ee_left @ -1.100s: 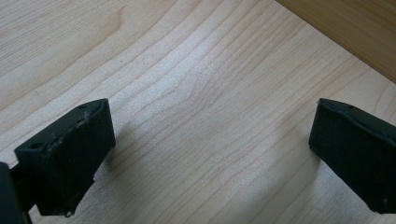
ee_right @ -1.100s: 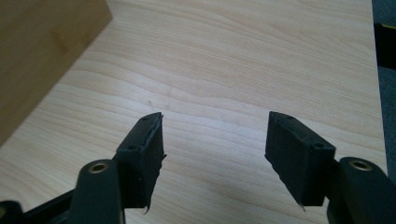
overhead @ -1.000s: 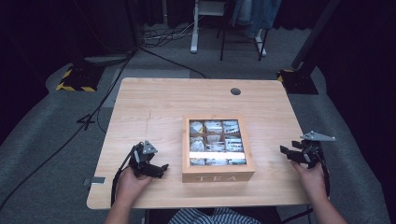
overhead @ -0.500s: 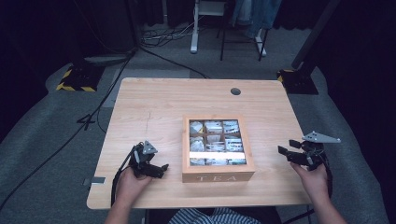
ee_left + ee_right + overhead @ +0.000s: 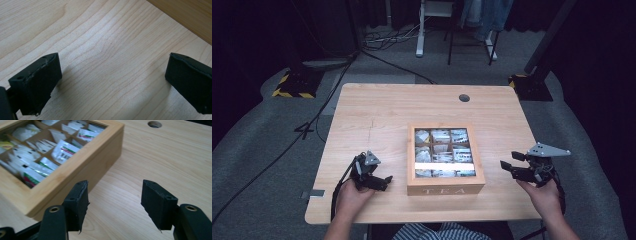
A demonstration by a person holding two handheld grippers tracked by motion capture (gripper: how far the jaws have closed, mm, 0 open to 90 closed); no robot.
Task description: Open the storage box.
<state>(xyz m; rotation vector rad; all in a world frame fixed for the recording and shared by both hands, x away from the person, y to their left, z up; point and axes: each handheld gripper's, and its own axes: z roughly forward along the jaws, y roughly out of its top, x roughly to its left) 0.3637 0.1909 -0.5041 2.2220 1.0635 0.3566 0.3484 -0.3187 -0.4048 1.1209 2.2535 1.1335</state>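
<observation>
A wooden tea box (image 5: 445, 159) was set on the near half of a light wooden table (image 5: 402, 107), slightly right of the table's middle, with the word TEA shown on its near front wall. Its top was seen to be divided into a grid of compartments, each packed with tea sachets (image 5: 62, 149), mostly white with green and red print; whether a clear pane covered them could not be told with certainty from the high view.

The left gripper (image 5: 379, 181) was held low over the table to the left of the box, near it but apart from it. Its jaws were spread wide, and nothing but bare wood grain was seen between them in the left gripper view (image 5: 112, 75); a strip of the box's side wall (image 5: 190, 17) was caught in the far right corner of that view.

The right gripper (image 5: 508, 165) was held off the right side of the box, at the table's right edge, and was pointed left toward the box. Its jaws were likewise parted, with nothing gripped (image 5: 113, 202). In the right gripper view the near right corner of the box (image 5: 100, 162) was seen just beyond the left jaw, apart from it. A round cable hole (image 5: 464, 98) was noted at the table's far side.
</observation>
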